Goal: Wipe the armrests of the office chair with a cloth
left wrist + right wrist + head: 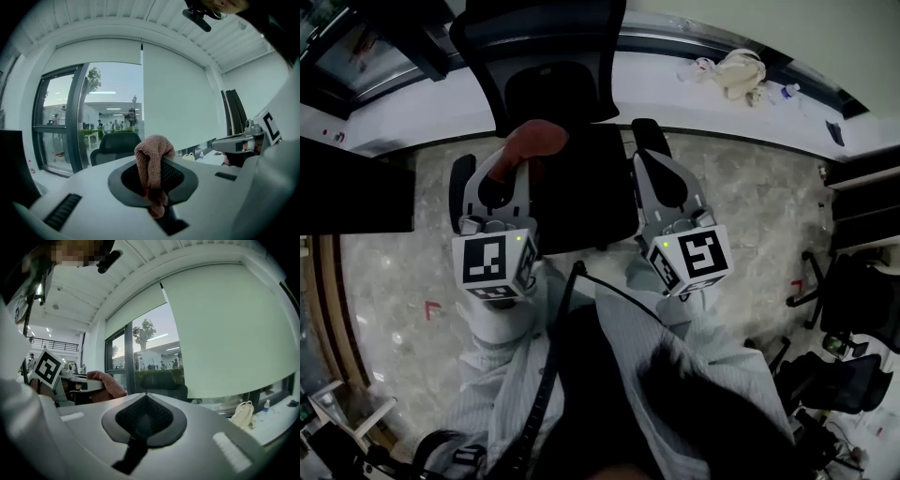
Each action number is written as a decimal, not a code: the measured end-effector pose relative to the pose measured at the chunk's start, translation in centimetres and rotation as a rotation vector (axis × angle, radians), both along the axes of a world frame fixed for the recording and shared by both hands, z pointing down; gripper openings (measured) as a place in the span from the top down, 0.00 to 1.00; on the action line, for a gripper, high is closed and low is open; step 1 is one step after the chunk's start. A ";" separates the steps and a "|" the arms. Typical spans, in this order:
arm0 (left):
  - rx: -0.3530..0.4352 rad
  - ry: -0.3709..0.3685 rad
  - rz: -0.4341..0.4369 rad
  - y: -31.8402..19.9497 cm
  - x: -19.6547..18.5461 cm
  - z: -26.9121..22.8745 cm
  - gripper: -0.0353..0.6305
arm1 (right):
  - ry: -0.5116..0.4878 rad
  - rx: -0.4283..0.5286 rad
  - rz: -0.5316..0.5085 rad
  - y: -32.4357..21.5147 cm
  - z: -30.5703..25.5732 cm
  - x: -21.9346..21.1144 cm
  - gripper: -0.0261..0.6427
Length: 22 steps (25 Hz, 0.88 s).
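**Left armrest** (461, 178): dark and rounded, at the left edge of the office chair (581, 187), just beside the left tool.

**Left tool** (502, 187): jaws clamped on the cloth (532, 142). In the left gripper view the cloth is pinched between the tips and folds up and over them. The tool points toward the chair back (544, 47).

**Cloth**: pinkish-brown terry. It sits over the left side of the chair, between the left armrest and the black seat. Whether it touches the chair cannot be told.

**Right tool** (656, 173): jaws drawn together with nothing between them, as the right gripper view shows. The tips are just short of the right armrest (645, 136).

**Right armrest**: dark, at the right edge of the seat, well apart from the cloth.

**Desk** (656, 89): white, running along the window behind the chair. A cream bag (741, 70) lies on it to the right.

**Floor** (750, 216): pale marbled stone.
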State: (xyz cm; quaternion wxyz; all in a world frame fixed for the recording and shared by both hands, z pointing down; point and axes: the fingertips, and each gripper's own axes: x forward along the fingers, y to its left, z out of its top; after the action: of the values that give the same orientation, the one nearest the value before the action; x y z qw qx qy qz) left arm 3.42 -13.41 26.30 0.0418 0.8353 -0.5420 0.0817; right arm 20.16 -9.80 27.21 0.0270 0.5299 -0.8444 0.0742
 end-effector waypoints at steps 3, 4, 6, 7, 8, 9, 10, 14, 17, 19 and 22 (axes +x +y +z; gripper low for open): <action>-0.040 0.033 -0.069 0.2 7.1 1.2 0.90 | 0.028 -0.045 -0.067 0.6 0.5 7.2 0.96; -0.049 0.043 -0.082 0.5 9.4 1.5 0.90 | 0.041 -0.059 -0.087 1.0 0.7 9.6 0.96; -0.054 0.051 -0.094 0.9 13.8 1.9 0.90 | 0.052 -0.077 -0.103 1.4 1.0 14.2 0.96; -0.054 0.047 -0.094 1.0 15.6 2.0 0.90 | 0.051 -0.086 -0.102 1.4 1.3 16.2 0.96; -0.057 0.038 -0.092 1.1 17.2 2.3 0.90 | 0.049 -0.095 -0.098 1.4 1.6 18.0 0.96; -0.066 0.024 -0.089 1.1 18.6 2.7 0.90 | 0.046 -0.103 -0.091 1.3 1.9 19.6 0.96; -0.080 0.006 -0.085 1.2 19.6 3.2 0.90 | 0.044 -0.111 -0.084 1.2 2.2 20.8 0.96; -0.172 -0.076 -0.042 1.2 22.9 7.2 0.90 | 0.048 -0.142 -0.069 0.4 3.8 23.2 0.96; -0.256 -0.132 0.002 0.6 24.6 11.7 0.90 | 0.043 -0.182 -0.088 0.5 5.3 22.9 0.96; -0.273 -0.206 0.025 -0.8 25.4 14.4 0.90 | 0.043 -0.216 -0.099 0.6 6.5 22.9 0.96; -0.265 -0.365 0.081 -3.9 26.4 18.1 0.90 | 0.039 -0.262 -0.091 0.7 8.5 23.4 0.96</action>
State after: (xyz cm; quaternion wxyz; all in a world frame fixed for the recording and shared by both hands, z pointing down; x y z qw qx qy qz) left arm 29.86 -17.29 44.44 0.0493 0.8149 -0.4913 0.3035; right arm 43.54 -9.09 35.71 0.1156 0.4844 -0.8499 0.1723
